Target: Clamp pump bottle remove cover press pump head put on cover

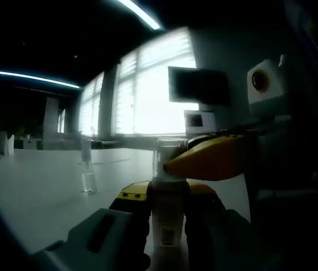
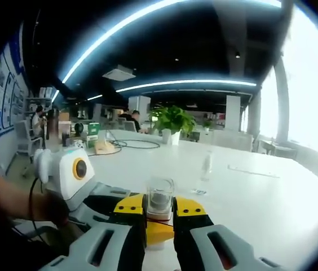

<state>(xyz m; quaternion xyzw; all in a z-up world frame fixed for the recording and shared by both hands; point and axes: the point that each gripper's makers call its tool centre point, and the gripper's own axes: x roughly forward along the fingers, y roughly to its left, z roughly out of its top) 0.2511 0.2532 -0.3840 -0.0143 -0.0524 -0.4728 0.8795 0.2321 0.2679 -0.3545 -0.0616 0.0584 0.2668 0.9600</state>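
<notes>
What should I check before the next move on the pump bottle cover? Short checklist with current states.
1. Left gripper clamped on pump bottle: ok, a jaw on each side of the body.
2. Right gripper on the clear cover: ok, both jaws appear to touch its sides.
3. Bottle upright: ok, as far as the left gripper view shows.
4. Cover fully seated or already loose: cannot tell.
5. Bottle base resting on the table: cannot tell, hidden by the jaws.
6. Small clear bottle away from the work: ok, standing apart on the table.
</notes>
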